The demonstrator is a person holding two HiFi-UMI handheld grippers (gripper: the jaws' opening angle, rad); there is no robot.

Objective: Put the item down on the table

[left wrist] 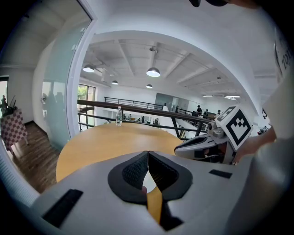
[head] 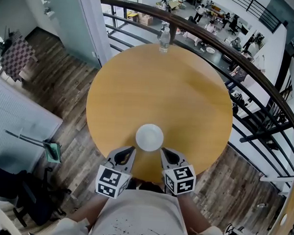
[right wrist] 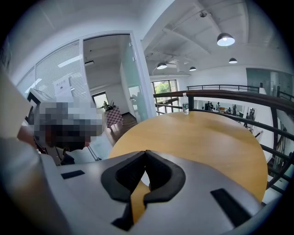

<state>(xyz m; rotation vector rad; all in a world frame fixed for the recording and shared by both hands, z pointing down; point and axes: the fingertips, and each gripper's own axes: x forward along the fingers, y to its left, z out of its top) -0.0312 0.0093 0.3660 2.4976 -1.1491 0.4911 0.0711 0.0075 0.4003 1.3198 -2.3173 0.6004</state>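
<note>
A round white item (head: 149, 137) lies on the round wooden table (head: 159, 85), close to its near edge. My left gripper (head: 131, 149) comes in at the item's lower left and my right gripper (head: 164, 151) at its lower right, their tips right at its rim. In the left gripper view the jaws (left wrist: 148, 153) are pressed together, and a sliver of the white item (left wrist: 145, 186) shows through the gap below them. The right gripper (right wrist: 146, 152) looks the same, jaws together. Whether either one pinches the rim is hidden.
A clear water bottle (head: 164, 40) stands at the table's far edge, just in front of a curved dark railing (head: 230, 50) with a drop to a lower floor behind it. A glass partition (head: 88, 21) and wood flooring lie to the left, where a long-handled dustpan (head: 50, 151) stands.
</note>
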